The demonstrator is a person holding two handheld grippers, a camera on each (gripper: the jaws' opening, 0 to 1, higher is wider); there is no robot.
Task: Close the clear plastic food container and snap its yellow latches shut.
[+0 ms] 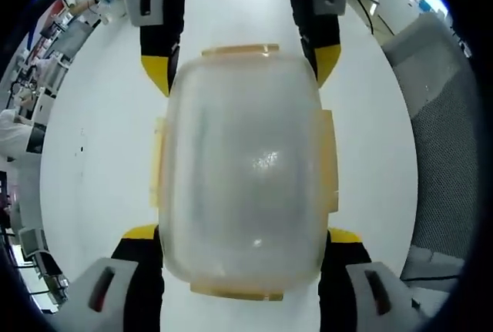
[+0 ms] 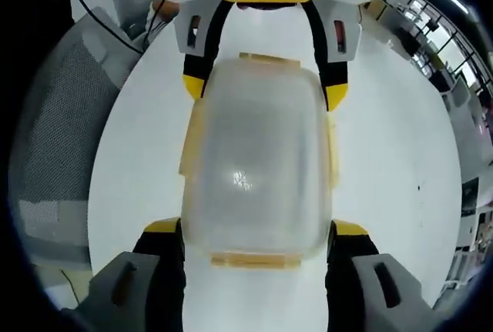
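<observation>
You had the clear, round-cornered plastic food container (image 1: 245,170) sitting lid-on upon the round white counter (image 1: 100,155), squarely between the two pairs of tongs. Your left tongs (image 1: 245,251) bracketed its near end, jaws spread wide, one yellow tip at each corner; whether they actually touched the plastic, I could not tell. Opposite, your right tongs (image 2: 256,241) did the same from the other end, equally wide, gripping nothing that I could see. In the left gripper view the right tongs came in at the top, flanking the far end.

By my reading, the lid was already down and the latching step was in hand. The pale yellow latches (image 1: 330,161) on the long sides appeared to flare out a little, so probably not snapped, though the haze of the lid made that uncertain. The end latch (image 2: 256,259) nearest your right tongs looked similar.

The box's long axis ran straight from one pair of tongs to the other, lid facing up. Next called for steadying one end and pressing a flap inward until it caught.
</observation>
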